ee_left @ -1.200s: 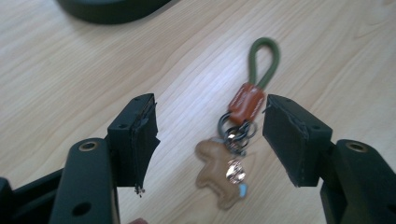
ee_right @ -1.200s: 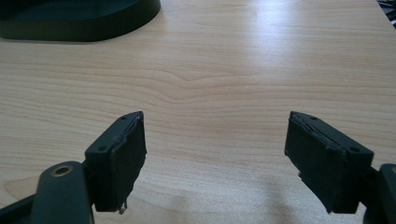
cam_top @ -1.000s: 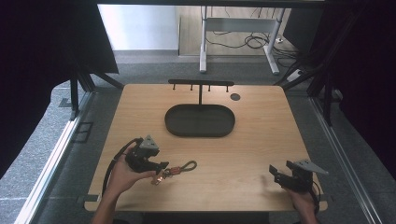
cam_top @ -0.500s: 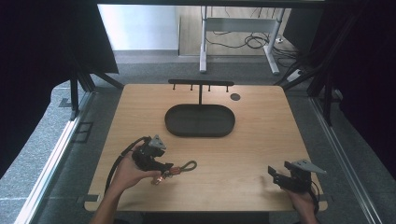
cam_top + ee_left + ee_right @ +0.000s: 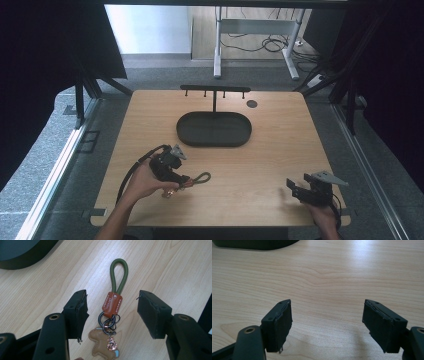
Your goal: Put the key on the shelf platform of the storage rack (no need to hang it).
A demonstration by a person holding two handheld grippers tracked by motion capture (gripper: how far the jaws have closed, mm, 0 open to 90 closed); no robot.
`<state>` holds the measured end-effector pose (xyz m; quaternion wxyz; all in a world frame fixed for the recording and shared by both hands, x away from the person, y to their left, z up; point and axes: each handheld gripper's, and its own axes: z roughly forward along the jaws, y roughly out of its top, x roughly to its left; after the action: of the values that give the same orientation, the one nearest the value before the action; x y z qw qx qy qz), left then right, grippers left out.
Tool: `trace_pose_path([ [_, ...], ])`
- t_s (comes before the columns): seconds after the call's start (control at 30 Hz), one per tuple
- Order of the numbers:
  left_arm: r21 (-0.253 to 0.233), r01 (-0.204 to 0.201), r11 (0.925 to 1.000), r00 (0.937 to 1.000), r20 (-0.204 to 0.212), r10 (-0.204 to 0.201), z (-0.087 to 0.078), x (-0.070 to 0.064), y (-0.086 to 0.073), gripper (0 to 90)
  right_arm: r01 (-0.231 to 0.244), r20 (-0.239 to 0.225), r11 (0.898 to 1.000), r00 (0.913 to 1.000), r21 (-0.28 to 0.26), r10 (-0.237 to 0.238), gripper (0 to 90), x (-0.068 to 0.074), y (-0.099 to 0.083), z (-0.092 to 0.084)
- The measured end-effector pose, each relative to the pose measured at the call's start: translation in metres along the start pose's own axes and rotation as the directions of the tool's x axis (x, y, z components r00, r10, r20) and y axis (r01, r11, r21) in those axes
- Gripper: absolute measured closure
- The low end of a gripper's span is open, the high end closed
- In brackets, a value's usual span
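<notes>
Looking across the wooden table, we see the dark oval tray near its far middle, with a black hook rack standing just behind it. Near the front right corner we hold the right gripper low over bare wood, its jaws spread with nothing between them. At the front left, our left gripper straddles the keychain, which lies flat on the table; its jaws have just been closing but stand apart, touching neither the brown tab nor the green cord loop.
</notes>
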<state>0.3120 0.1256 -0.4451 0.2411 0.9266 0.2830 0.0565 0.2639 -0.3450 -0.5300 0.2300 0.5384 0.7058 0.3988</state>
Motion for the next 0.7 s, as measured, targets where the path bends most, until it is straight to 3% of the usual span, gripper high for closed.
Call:
trace_pose_path([
  [0.27, 0.024, 0.003, 0.9997, 0.9999, 0.012, -0.003, 0.0016, 0.0007, -0.0007, 42.9, 0.007, -0.005, 1.0, 1.0, 0.003, -0.007, 24.3, 0.0024, 0.0, 0.001],
  [0.7, 0.07, -0.041, 0.9967, 0.9991, 0.018, 0.04, 0.0072, 0.002, 0.0045, 46.3, 0.029, -0.009, 0.999, 0.9995, 0.012, -0.029, 24.8, 0.0063, -0.0007, 0.0038],
])
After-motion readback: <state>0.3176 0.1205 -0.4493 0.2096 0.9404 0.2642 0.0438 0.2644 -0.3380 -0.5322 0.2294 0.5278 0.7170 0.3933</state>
